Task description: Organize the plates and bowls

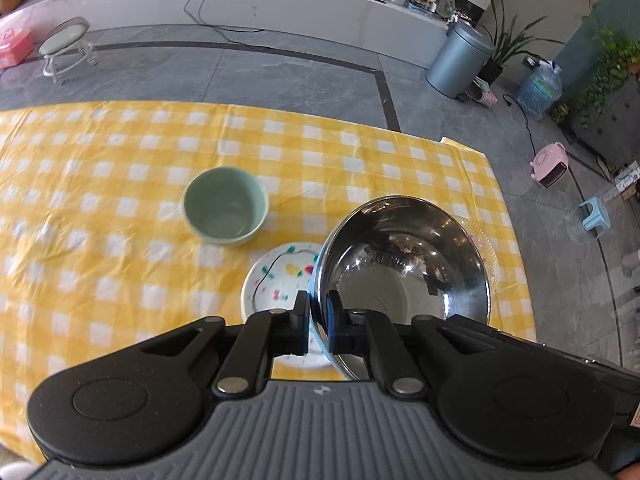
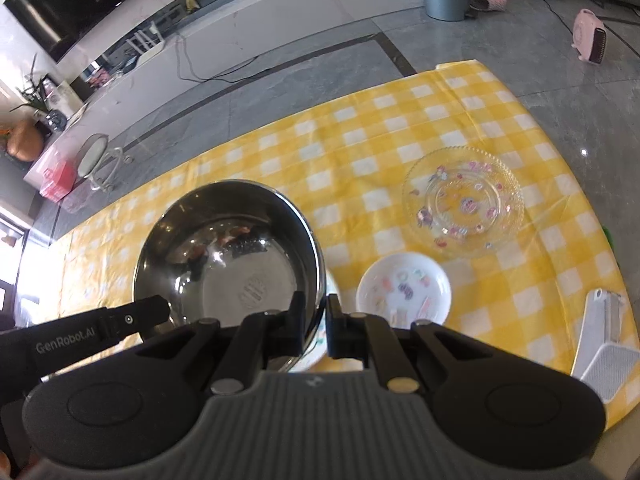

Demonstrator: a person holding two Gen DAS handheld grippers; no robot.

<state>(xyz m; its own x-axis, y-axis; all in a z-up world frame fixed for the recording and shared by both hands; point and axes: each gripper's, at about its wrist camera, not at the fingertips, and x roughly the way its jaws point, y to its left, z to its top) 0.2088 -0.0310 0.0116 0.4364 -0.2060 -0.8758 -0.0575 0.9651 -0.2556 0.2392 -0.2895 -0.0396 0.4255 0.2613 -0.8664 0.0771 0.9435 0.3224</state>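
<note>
Steel is what you are holding with both tools: the steel bowl (image 1: 404, 272) hangs tilted above the yellow checked tablecloth (image 1: 120, 152), lifted clear of it. Your left gripper (image 1: 318, 320) is pinched on the bowl's left rim, one finger outside the wall and one inside. Your right gripper (image 2: 316, 320) is clamped the same way on the opposite rim, and from its camera you can see the left gripper's finger (image 2: 136, 318) reaching in at the bowl's near left edge.

Under the bowl, near you, sits a white plate with coloured spots (image 1: 276, 280); its right part is hidden behind the steel wall. Farther off and to its left, a green bowl (image 1: 225, 205) stands upright on the cloth, apart from the plate and empty as far as you can see.

From the right wrist view, a small white dish with printed figures (image 2: 404, 290) lies just right of the steel bowl, and beyond it, farther right, a clear glass plate with small decals (image 2: 464, 200) rests flat on the cloth. The two do not touch. At the near right edge of the table a white slatted stand (image 2: 604, 344) leans upright.

Beyond the far edge of the table you can see grey floor and a metal bin (image 1: 458, 60).
</note>
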